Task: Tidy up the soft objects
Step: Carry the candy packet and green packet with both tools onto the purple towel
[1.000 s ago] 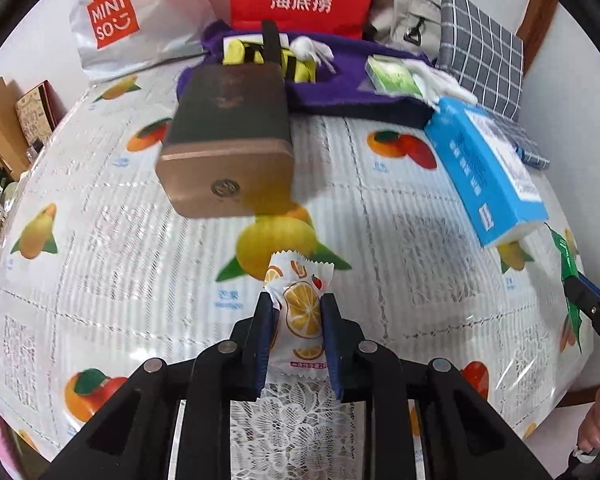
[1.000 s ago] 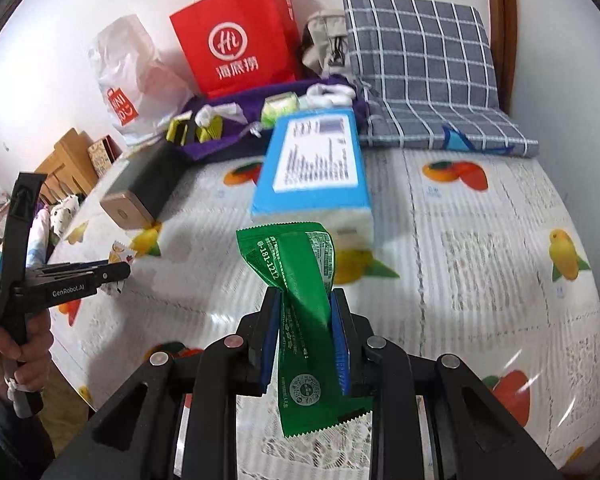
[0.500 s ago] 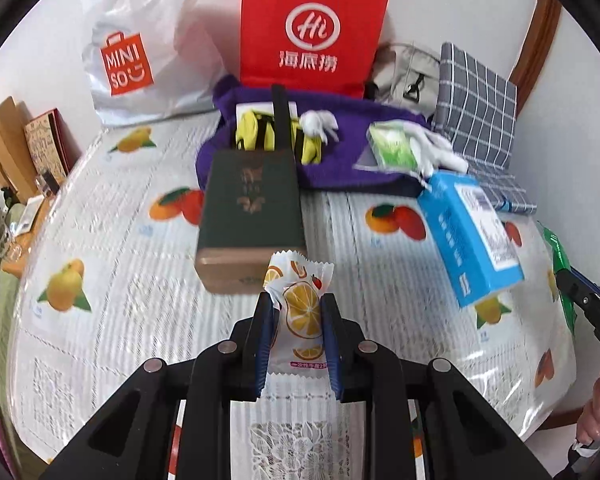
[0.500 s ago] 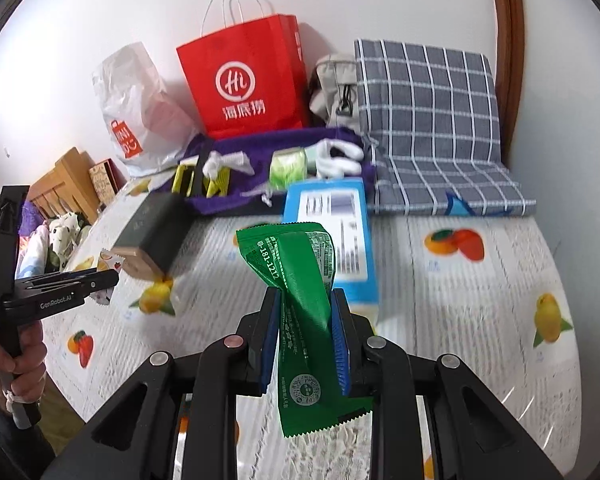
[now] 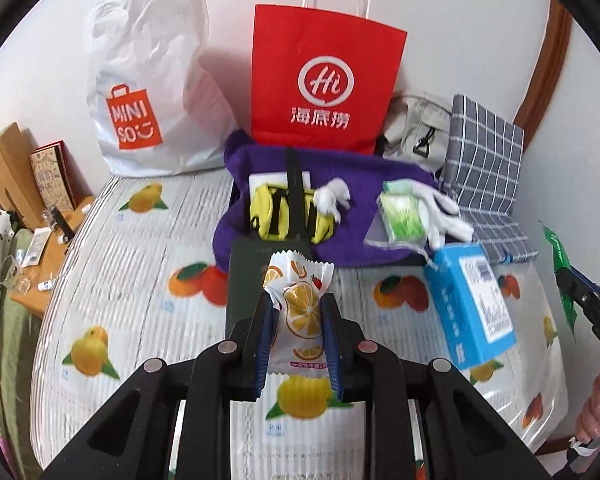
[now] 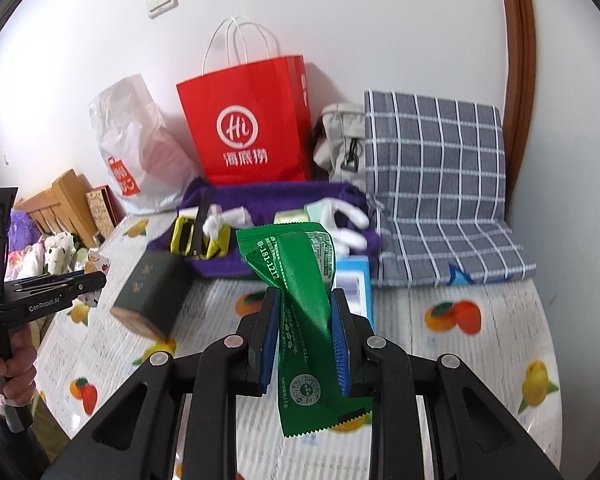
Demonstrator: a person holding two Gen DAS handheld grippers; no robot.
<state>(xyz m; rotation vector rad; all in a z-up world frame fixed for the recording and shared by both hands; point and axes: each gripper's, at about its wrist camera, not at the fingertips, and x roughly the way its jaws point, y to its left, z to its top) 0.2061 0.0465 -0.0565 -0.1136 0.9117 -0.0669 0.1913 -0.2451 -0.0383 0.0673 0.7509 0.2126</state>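
The left gripper (image 5: 298, 312) clamps a white crinkle-edged orange-print snack packet (image 5: 300, 300); the right gripper (image 6: 305, 330) clamps a twisted green foil sachet (image 6: 300, 312). Both packets hang above the fruit-patterned bed cover (image 5: 140, 280), near a dark green box (image 6: 150, 296) and a blue carton (image 5: 472, 304).

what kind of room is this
Probably a bedroom at home: a wooden bed frame with soft toys at the left, a checked cushion against the wall, shopping bags behind a fruit-print table cover.

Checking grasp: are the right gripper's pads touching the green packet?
Touching. The right wrist view shows both blue pads of the right gripper pressed against the green packet, which is pinched and creased between them.
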